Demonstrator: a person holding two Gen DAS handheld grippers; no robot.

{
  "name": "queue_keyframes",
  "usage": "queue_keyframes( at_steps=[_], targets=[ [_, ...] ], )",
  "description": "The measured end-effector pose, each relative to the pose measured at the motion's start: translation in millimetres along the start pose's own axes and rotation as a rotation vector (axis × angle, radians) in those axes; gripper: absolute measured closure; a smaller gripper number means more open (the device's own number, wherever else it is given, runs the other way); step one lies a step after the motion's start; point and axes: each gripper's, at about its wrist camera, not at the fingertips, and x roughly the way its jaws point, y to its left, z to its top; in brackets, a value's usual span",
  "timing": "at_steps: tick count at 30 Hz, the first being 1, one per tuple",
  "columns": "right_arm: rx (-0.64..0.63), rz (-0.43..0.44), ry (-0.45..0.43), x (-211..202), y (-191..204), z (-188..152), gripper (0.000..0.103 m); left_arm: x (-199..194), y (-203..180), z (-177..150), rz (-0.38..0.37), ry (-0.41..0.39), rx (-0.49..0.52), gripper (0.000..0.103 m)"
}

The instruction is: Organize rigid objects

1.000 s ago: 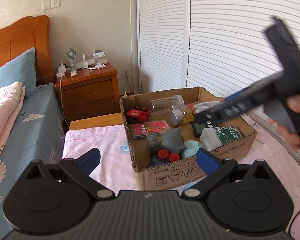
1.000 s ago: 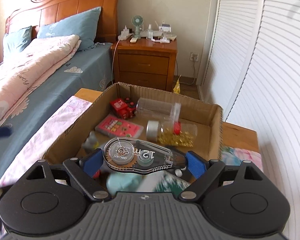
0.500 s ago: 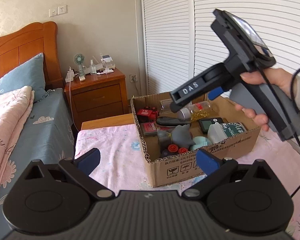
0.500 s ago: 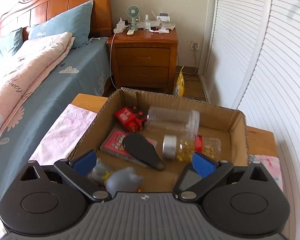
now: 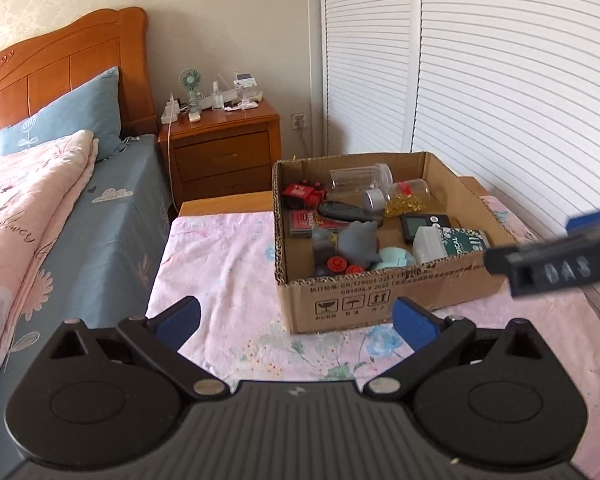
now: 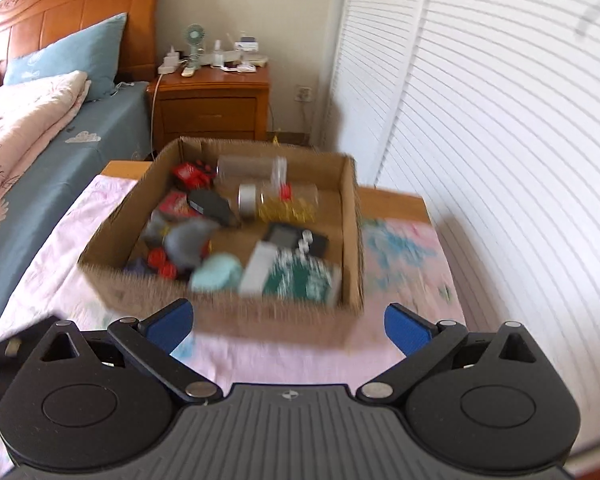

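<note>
Right wrist view: empty right gripper [image 6: 286, 322], jaws wide, hovers at frame bottom before the crowded brown cardboard box [image 6: 236, 304]; left gripper [image 5: 296, 320] likewise spread, empty. Blind reaching risks toppling the clear plastic jar [image 6: 250, 168].

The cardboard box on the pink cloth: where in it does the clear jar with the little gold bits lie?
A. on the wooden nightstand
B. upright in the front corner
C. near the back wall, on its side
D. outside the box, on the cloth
C: the clear jar lies on its side toward the back wall of the cardboard box, beside an empty clear jar.
</note>
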Motion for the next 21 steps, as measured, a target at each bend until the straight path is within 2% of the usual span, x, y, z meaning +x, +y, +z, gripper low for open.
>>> queue_keyframes(
  at_steps=[5, 10, 21],
  targets=[
    [0.09, -0.007, -0.002, -22, -15, -29, 0.0, -14, -9, -4, -0.016, 0.017, -0.024, 0.001],
    [0.118, -0.015, -0.013, -36, -20, -46, 0.0, -23, -19, -4, -0.012, 0.03, -0.024, 0.001],
    [0.129, 0.013, -0.034, -47, -23, -54, 0.0, -39, -29, -4, 0.029, 0.016, -0.01, 0.001]
  ],
)
